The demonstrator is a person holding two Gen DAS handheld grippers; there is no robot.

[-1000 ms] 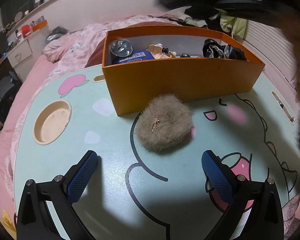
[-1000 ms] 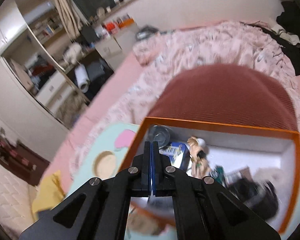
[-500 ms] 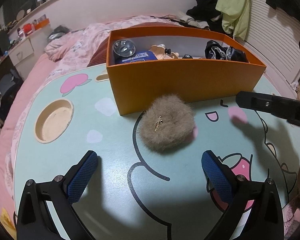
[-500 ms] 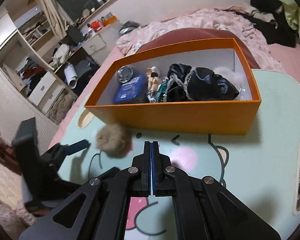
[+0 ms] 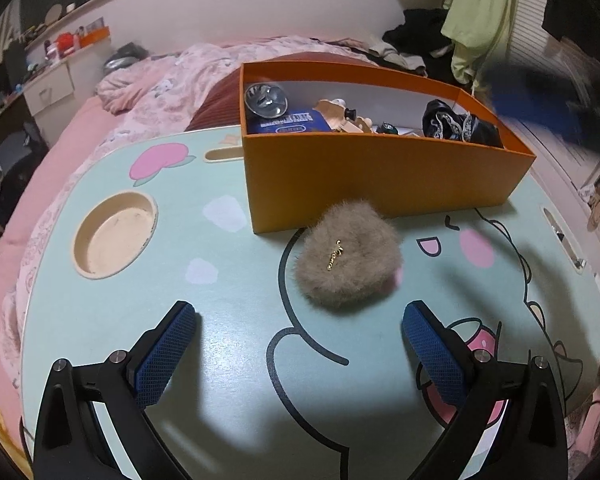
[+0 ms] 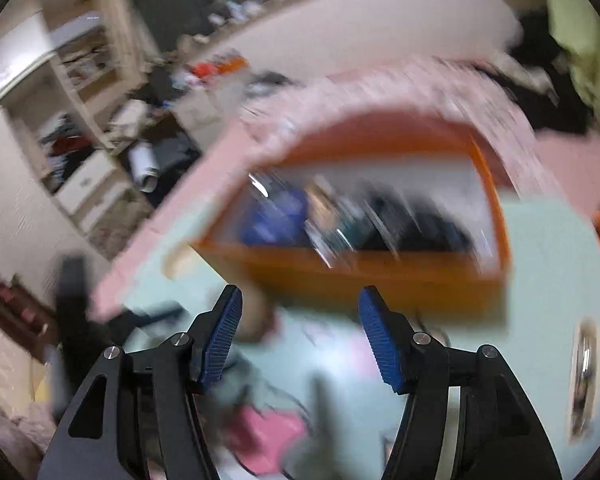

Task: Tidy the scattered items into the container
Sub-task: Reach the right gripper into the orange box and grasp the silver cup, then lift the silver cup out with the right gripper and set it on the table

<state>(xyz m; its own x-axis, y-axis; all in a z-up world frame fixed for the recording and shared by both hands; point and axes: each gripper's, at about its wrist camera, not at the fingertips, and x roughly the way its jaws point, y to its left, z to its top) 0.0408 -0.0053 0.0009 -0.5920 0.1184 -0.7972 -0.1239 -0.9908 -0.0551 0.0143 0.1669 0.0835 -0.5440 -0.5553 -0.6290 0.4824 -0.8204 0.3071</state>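
A tan fluffy pouch (image 5: 348,256) with a small gold charm lies on the mint cartoon table (image 5: 228,312), touching the front wall of the orange box (image 5: 380,176). The box holds a silver round tin, a blue packet, a doll and black fabric. My left gripper (image 5: 298,340) is open, its blue pads wide apart just short of the pouch, nothing between them. In the blurred right wrist view my right gripper (image 6: 300,332) has its jaws opening with nothing between them, aimed at the orange box (image 6: 360,276). It shows as a blue blur (image 5: 540,108) at the upper right of the left wrist view.
A round cup recess (image 5: 114,236) is sunk into the table at the left, and a slot (image 5: 562,236) at the right edge. A pink bed with a rumpled quilt (image 5: 172,80) lies behind the table. Shelves and drawers (image 6: 88,176) stand at the far left.
My right gripper went from shut to jaws apart and swung, its view now blurred. In the left wrist view it moved from mid right to the upper right. The pouch and left gripper stayed put.
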